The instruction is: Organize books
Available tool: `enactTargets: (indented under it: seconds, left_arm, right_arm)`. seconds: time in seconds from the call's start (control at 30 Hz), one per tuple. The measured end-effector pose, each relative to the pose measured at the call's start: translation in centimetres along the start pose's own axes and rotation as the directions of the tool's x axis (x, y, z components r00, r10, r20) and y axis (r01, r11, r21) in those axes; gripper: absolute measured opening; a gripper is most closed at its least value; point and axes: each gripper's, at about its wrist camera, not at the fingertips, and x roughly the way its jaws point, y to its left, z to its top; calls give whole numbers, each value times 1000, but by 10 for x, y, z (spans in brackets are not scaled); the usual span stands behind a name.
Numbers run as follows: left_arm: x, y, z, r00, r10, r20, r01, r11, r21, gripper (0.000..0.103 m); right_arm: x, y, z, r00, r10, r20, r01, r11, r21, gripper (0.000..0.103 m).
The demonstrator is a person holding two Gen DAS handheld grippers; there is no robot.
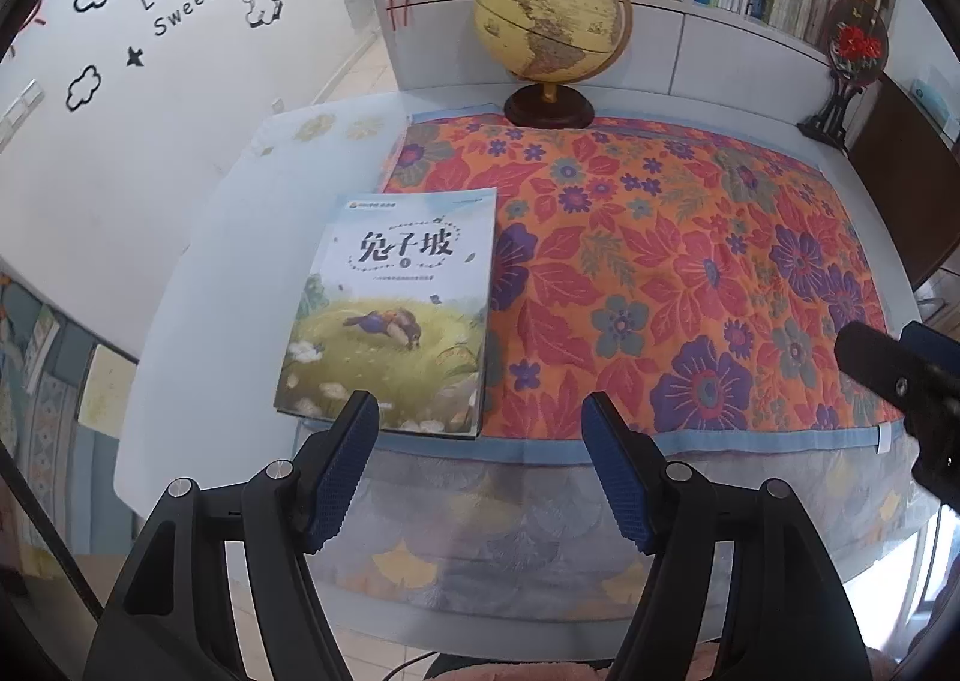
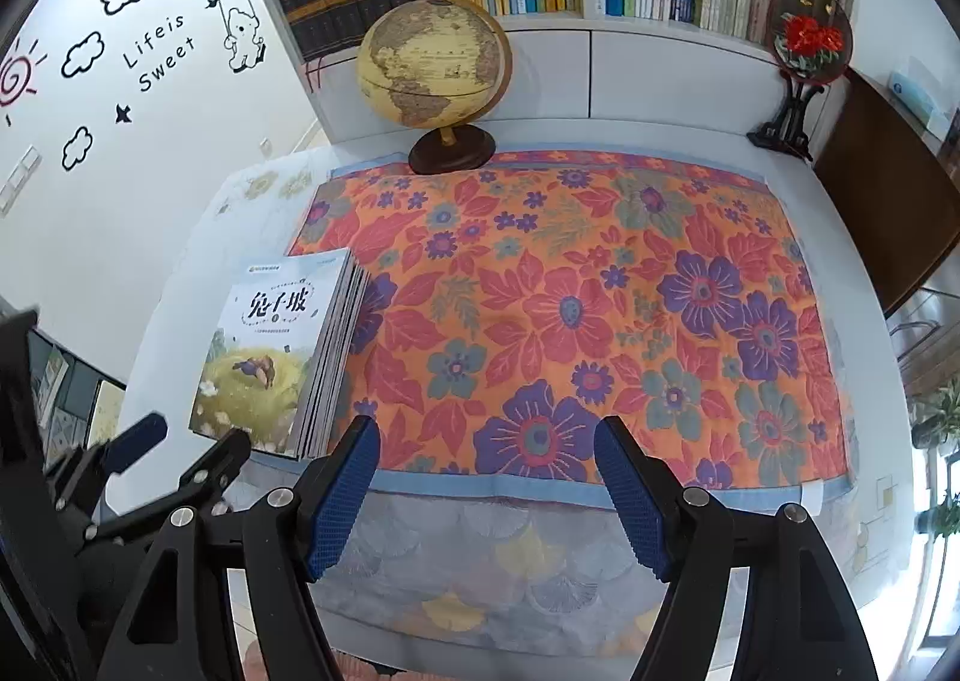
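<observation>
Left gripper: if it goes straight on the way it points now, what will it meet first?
Probably the floral cloth near the table's front edge, just right of the book stack. The open left gripper holds nothing; depth is unclear.

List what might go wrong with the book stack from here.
1. The book stack lies at the table's near-left edge, half off the floral cloth; a push could tip it off.
2. Its right edges fan out unevenly, so a grab by the open left gripper may lift only some books.
</observation>
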Motion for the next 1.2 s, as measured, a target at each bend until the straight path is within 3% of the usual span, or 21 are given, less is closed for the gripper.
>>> enactTargets:
  seconds: [0.27, 1.2]
  left_arm:
    - [-1, 10, -6, 1000, 17, -5, -17, 999, -43, 69]
    - [0, 5, -4, 1000, 20, 2, -20, 999, -50, 69]
  right_arm:
    - [0, 9, -1, 1000, 4, -3, -4, 999, -46, 72]
    - [3, 0, 0, 1000, -10, -17, 9, 999, -35, 72]
